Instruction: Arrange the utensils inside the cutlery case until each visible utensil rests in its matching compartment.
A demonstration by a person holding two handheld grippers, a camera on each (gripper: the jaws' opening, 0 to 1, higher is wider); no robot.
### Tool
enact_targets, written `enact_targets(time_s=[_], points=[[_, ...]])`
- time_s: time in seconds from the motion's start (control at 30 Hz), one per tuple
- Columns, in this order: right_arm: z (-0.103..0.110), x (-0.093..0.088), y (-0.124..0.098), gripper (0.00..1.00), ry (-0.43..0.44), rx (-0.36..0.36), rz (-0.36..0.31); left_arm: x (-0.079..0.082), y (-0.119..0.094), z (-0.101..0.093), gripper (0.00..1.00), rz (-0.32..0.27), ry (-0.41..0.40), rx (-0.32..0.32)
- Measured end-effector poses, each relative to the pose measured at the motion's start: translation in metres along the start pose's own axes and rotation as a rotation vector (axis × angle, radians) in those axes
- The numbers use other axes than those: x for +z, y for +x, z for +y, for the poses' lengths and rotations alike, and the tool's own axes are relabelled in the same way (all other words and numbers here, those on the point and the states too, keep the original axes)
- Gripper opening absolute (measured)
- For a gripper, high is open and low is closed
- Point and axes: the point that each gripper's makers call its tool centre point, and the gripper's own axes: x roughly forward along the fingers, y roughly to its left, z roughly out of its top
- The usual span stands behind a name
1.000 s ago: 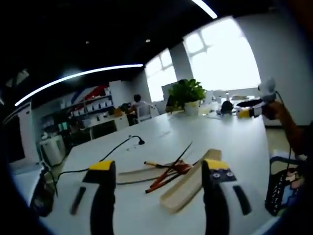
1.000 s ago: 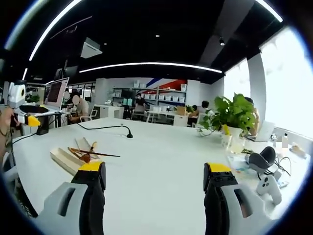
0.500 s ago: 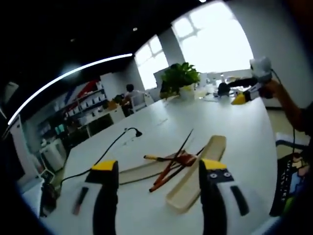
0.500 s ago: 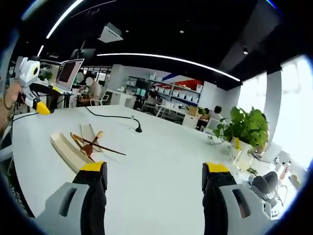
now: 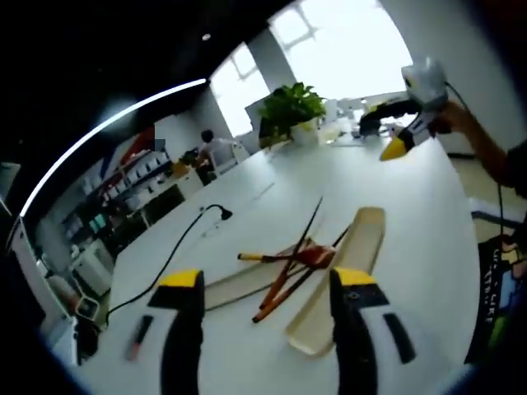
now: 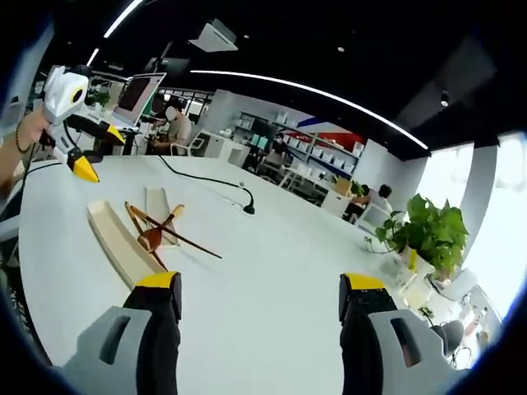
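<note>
A: Where are the utensils found?

B: Chopsticks (image 5: 284,276) and a wooden spoon (image 5: 313,257) are heaped across the cutlery case (image 5: 342,276) on the table (image 5: 387,189).

A: And the grippers?

B: Left gripper (image 5: 265,329) and right gripper (image 6: 257,329) are held apart, empty. The chopsticks are judged light, stiff, slippery; best gripped mid-shaft.

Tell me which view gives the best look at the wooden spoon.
The left gripper view: the wooden spoon lies near the middle of the picture, crossing the chopsticks beside the cutlery case. In the right gripper view the spoon shows smaller, off to the left.
</note>
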Motion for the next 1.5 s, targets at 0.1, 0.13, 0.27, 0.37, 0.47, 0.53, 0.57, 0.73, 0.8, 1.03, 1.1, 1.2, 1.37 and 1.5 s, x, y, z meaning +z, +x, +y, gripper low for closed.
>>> enact_targets(time_s=[0.1,0.13,0.27,0.37,0.47,0.53,0.57,0.73,0.8,1.03,1.1,1.2,1.37,1.5], points=[[0.005,-0.001,0.004,0.80,-0.016,0.007,0.013,0.000,0.007,0.000,0.63,0.014,0.014,-0.005],[0.006,-0.001,0.006,0.80,-0.022,0.009,0.018,-0.001,0.010,0.000,0.62,0.022,0.019,-0.007],[0.010,0.001,0.010,0.77,-0.035,0.018,0.022,-0.005,0.020,0.001,0.62,0.057,0.041,-0.005],[0.011,0.003,0.014,0.75,-0.049,0.020,0.017,-0.012,0.027,-0.001,0.59,0.091,0.066,-0.016],[0.015,0.004,0.019,0.68,-0.081,0.037,0.026,-0.019,0.033,-0.001,0.59,0.123,0.088,-0.026],[0.019,0.005,0.023,0.60,-0.106,0.050,0.018,-0.020,0.035,0.002,0.59,0.136,0.094,-0.027],[0.020,0.005,0.025,0.59,-0.108,0.055,0.018,-0.021,0.036,0.004,0.59,0.142,0.094,-0.021],[0.023,-0.001,0.033,0.63,-0.119,0.069,0.036,-0.024,0.040,0.010,0.57,0.171,0.120,-0.014],[0.023,-0.003,0.037,0.64,-0.114,0.076,0.047,-0.025,0.041,0.011,0.55,0.176,0.125,-0.012],[0.026,-0.007,0.048,0.64,-0.136,0.091,0.074,-0.028,0.048,0.013,0.54,0.201,0.143,-0.015],[0.029,-0.006,0.052,0.64,-0.154,0.101,0.080,-0.030,0.051,0.014,0.54,0.213,0.153,-0.020],[0.033,-0.005,0.057,0.64,-0.181,0.114,0.090,-0.032,0.055,0.015,0.54,0.224,0.160,-0.029],[0.036,-0.001,0.064,0.66,-0.210,0.126,0.102,-0.038,0.063,0.014,0.52,0.249,0.164,-0.053],[0.042,0.001,0.071,0.65,-0.240,0.154,0.117,-0.043,0.068,0.016,0.51,0.265,0.162,-0.052]])
